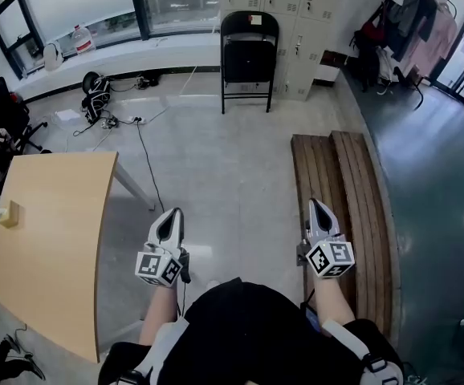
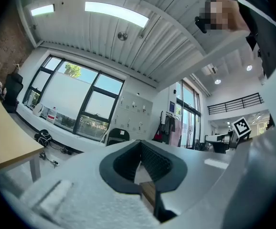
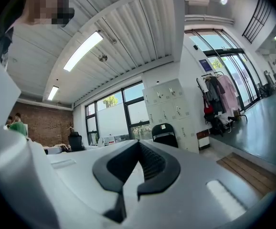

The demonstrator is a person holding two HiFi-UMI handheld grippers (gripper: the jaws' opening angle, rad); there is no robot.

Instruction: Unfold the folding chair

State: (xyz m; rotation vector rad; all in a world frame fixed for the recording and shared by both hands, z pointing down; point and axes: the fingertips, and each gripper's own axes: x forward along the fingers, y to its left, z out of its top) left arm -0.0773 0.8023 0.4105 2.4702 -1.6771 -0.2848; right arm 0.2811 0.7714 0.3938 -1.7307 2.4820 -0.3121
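Observation:
A black folding chair [image 1: 249, 54] stands folded against the beige lockers at the far wall, a white label on its backrest. It also shows small in the left gripper view [image 2: 117, 135] and in the right gripper view [image 3: 165, 133]. My left gripper [image 1: 170, 215] is held level near my body, far from the chair, jaws shut with nothing between them. My right gripper [image 1: 319, 209] is level too, over the near end of the wooden bench, jaws shut and empty. In their own views the left gripper [image 2: 140, 144] and right gripper [image 3: 139, 144] show only closed black pads.
A light wooden table [image 1: 47, 247] stands at the left with a small yellow object [image 1: 6, 213] on it. A slatted wooden bench [image 1: 346, 207] runs along the right. Cables and a bag [image 1: 95, 91] lie by the window wall. Clothes [image 1: 413, 22] hang at the far right.

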